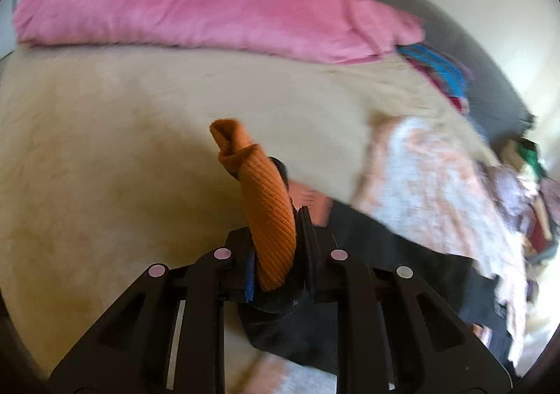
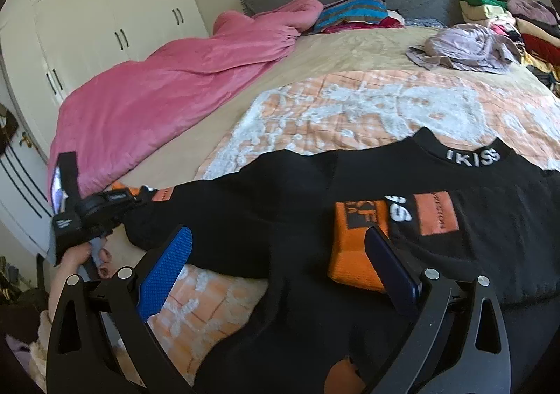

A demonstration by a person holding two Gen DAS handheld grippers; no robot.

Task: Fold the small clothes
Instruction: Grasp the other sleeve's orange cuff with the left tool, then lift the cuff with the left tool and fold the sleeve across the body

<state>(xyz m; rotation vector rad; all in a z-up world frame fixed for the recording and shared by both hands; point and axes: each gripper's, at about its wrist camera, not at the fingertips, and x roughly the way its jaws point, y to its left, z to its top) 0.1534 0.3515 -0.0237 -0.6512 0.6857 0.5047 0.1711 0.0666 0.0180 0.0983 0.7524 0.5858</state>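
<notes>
Bed (image 2: 350, 47) fills the room and carries everything: a pink blanket (image 2: 168, 85) along its far side, a patterned quilt (image 2: 350, 106) in the middle, and piles of other clothes (image 2: 507, 19) near the headboard. You spread the black sweatshirt (image 2: 455, 219) flat on the quilt, chest side up with the collar away from you, probably because a flat garment gives clean fold lines. Its one sleeve stretches out toward the pink blanket, and at the end of it sits the orange ribbed cuff (image 1: 269, 219).

Your left hand-held gripper (image 1: 276, 240) is pressed together on that cuff; the ribbed cloth stands up between its jaws. I judge you pinch the cuff because it is the thickest edge, so the sleeve can be carried across the body without slipping.

Your right hand-held gripper (image 2: 280, 264) hovers above the chest of the sweatshirt with its jaws spread and nothing between them, perhaps ready to press the cloth down.
</notes>
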